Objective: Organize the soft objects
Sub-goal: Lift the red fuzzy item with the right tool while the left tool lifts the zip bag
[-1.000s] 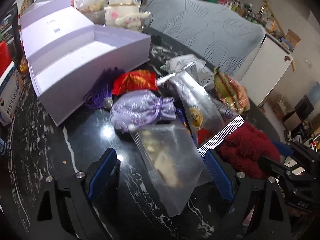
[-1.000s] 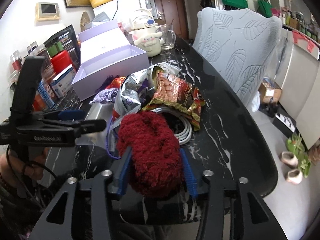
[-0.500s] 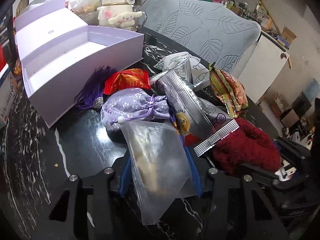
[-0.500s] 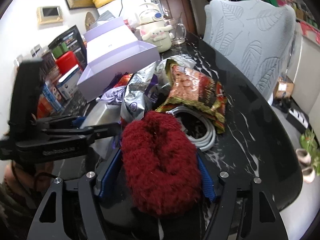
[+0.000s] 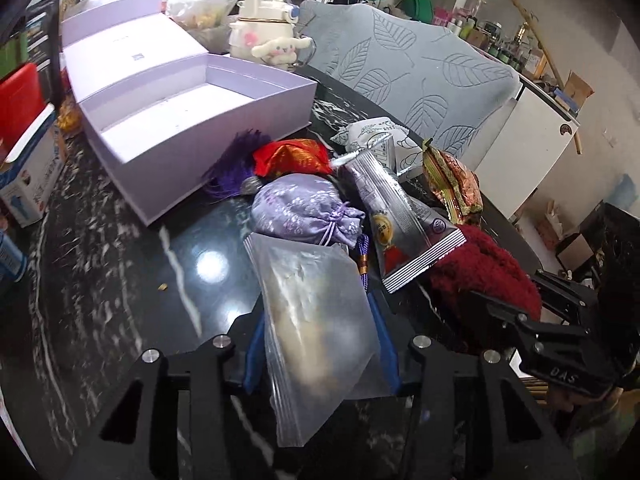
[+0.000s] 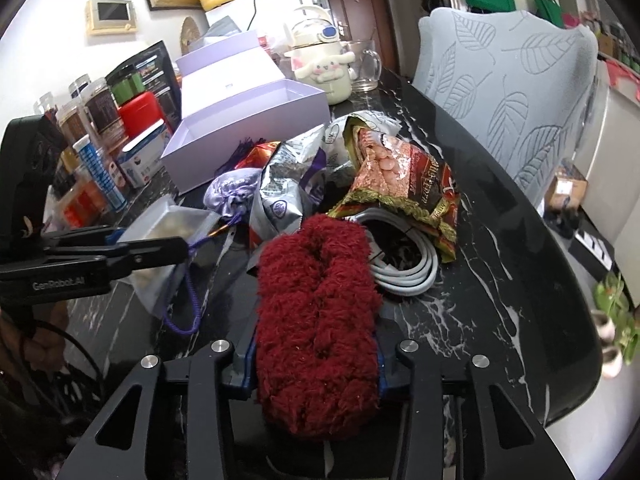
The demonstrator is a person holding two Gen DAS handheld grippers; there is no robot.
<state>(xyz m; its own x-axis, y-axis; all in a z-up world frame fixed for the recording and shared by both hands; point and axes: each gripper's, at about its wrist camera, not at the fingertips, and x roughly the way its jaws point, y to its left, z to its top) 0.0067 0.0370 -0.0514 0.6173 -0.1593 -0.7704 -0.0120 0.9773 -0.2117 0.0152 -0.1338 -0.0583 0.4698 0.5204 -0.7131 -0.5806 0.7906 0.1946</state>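
The left gripper point(image 5: 320, 344) has its blue pads pressed on a clear crinkly plastic zip bag point(image 5: 316, 312) with something pale and lumpy inside, and the jaws are closing a bit more on it. The bag sticks up between the pads, with its far end near a soft lilac flowery cloth pouch point(image 5: 304, 210) tied with a cord. The right gripper point(image 6: 316, 356) is squeezing a fuzzy dark red woolly thing point(image 6: 316, 312), long and puffy like a slipper, and its jaws are closing too. The fuzzy thing fills the whole gap between the pads and lies on the shiny black marble table point(image 6: 500, 240). Just past it are a coil of smooth grey cable point(image 6: 408, 272), a crinkly red and gold snack packet point(image 6: 404, 184) and a shiny silver foil packet point(image 6: 280, 196). An open pale purple cardboard box point(image 5: 192, 120) with flat, stiff walls sits farther back. A second ago the left pads stood wide apart on both sides of the zip bag, and now they have it pinched. The red fuzzy thing was between the right pads then as well
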